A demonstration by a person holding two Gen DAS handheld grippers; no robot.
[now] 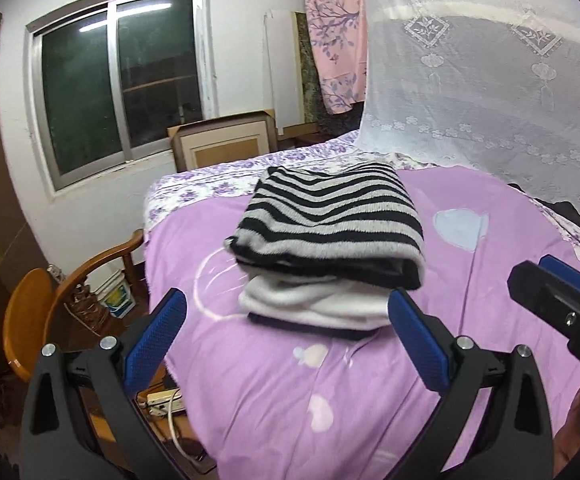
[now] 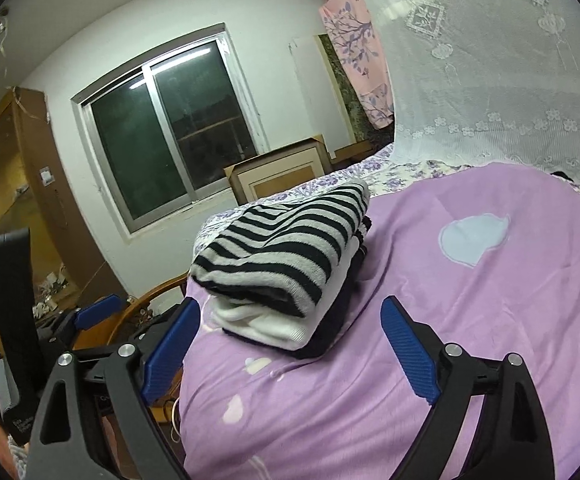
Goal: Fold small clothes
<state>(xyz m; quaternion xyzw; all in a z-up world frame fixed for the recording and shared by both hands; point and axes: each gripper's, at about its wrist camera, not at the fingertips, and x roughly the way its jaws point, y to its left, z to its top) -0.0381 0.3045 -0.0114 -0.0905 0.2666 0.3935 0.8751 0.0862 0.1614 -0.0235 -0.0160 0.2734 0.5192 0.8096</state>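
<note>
Item: striped knit top point(image 1: 329, 220), black and grey, folded, lying atop a folded white garment point(image 1: 313, 304) with a dark piece showing beneath in the right wrist view, the stack sitting on the purple bedspread point(image 1: 329, 400) toward the bed's window side. Left gripper point(image 1: 286, 320) and right gripper point(image 2: 290, 320) are hovering just short of the stack, jaws spread wide, gripping nothing. Folding is looking finished for these pieces; no unfolded clothes are showing, so little appears left.

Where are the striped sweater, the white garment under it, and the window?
striped sweater point(image 1: 329, 216), left wrist view, middle of its top face
white garment point(image 1: 313, 304), left wrist view, its folded front edge
window point(image 2: 170, 128), right wrist view, middle frame bar
</note>
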